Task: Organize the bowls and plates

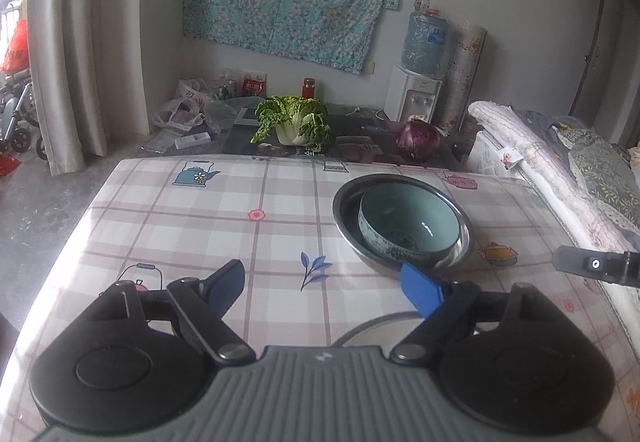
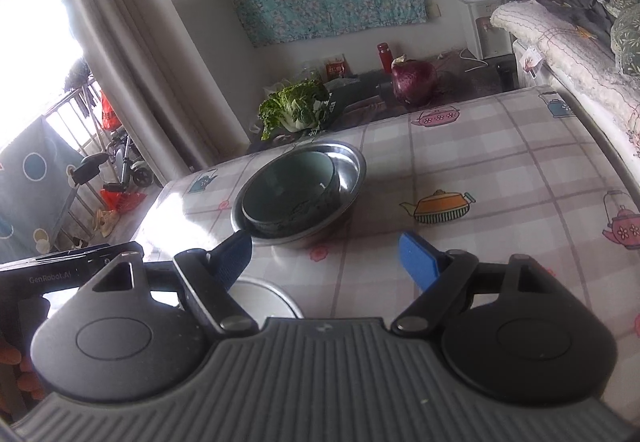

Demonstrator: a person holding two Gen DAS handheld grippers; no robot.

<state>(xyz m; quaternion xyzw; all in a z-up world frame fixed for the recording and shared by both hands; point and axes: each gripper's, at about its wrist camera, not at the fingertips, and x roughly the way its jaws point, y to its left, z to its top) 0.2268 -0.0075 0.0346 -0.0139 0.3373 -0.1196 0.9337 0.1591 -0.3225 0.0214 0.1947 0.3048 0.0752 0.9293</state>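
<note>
A teal ceramic bowl point(image 1: 408, 226) sits inside a wider steel bowl point(image 1: 348, 197) on the checked tablecloth point(image 1: 200, 226). Both also show in the right wrist view, the teal bowl point(image 2: 288, 189) inside the steel bowl point(image 2: 352, 165). My left gripper point(image 1: 322, 286) is open and empty, its right fingertip just in front of the steel bowl. My right gripper point(image 2: 324, 254) is open and empty, just short of the bowls. A round steel plate rim point(image 1: 372, 330) lies under the left gripper and shows in the right wrist view point(image 2: 264, 298), mostly hidden.
Behind the table lie a leafy cabbage point(image 1: 296, 119) and a red cabbage point(image 1: 418, 137) on a dark low surface. A water dispenser point(image 1: 416, 97) stands at the wall. Bedding point(image 1: 560, 161) lies along the right side. The right gripper's body point(image 1: 600, 266) shows at the right edge.
</note>
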